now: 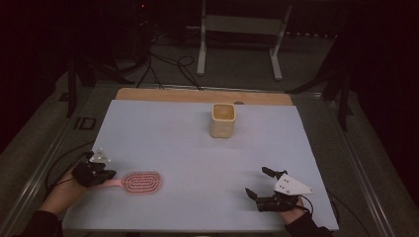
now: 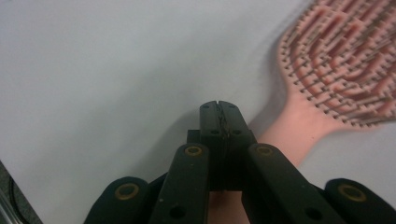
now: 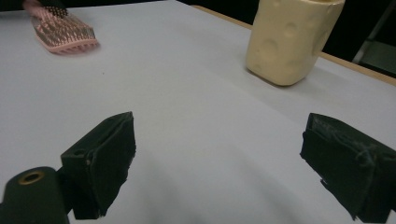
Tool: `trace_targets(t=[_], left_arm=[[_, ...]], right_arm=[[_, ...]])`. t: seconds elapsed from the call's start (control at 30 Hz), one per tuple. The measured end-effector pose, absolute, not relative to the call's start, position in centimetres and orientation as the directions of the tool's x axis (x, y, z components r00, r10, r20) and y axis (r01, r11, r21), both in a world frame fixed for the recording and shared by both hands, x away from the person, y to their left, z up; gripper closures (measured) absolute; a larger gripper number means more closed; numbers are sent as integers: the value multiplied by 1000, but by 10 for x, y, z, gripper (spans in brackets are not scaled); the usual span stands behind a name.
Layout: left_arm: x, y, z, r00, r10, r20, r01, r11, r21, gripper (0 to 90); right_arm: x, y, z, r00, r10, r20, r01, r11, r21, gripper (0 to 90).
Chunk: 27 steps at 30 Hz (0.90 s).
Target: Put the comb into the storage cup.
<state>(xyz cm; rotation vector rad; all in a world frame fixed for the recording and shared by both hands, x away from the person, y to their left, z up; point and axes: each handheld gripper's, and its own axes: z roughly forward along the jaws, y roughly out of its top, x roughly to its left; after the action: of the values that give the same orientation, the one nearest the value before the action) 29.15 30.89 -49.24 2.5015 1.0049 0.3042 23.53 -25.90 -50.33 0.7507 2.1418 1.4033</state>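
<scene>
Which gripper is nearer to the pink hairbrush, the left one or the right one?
Left. The left gripper is at the handle end of the pink hairbrush, jaws shut. The right gripper is far across the table, open, well apart from it.

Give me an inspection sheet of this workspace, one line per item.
Surface: pale sheet over a wooden table, bare wood strip at the far edge.
Things: pink hairbrush lying bristles up at near left; cream cup upright toward the far side.
Clutter: nothing seen.
Grippers: left gripper shut, beside the brush handle; right gripper open, holding nothing.
Cables: black cables on the floor beyond the table.
Surroundings: dark room, white metal frame behind.
</scene>
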Motion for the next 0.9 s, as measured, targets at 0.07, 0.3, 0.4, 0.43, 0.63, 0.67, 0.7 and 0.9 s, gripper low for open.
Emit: trace_targets(t=[0.07,0.3,0.4,0.43,0.63,0.67,0.7,0.9], left_arm=[[285,309,-492,715,698,42,604,-647,465,900],[260,307,-490,724,689,36,596,-650,472,900],[253,306,-489,723,690,29,597,-646,475,900],[251,305,-489,721,692,24,602,-643,474,900],[239,296,-486,749,663,7,588,-670,453,900],[239,294,-486,754,657,9,583,-676,451,899],[238,294,-485,753,658,11,584,-675,451,899],[240,303,-472,708,706,12,612,-622,488,864]], right_arm=[[235,-259,-504,-741,667,-80,193,325,926,99],[235,-258,-503,-742,665,-86,188,329,926,99],[235,-258,-504,-743,664,-85,189,330,925,99],[235,-258,-504,-743,663,-84,189,329,925,99],[235,-258,-504,-743,664,-84,189,329,925,99],[235,-258,-503,-744,662,-87,186,330,925,99],[235,-257,-503,-743,664,-86,186,329,926,99],[236,-258,-503,-742,665,-87,186,329,926,99]])
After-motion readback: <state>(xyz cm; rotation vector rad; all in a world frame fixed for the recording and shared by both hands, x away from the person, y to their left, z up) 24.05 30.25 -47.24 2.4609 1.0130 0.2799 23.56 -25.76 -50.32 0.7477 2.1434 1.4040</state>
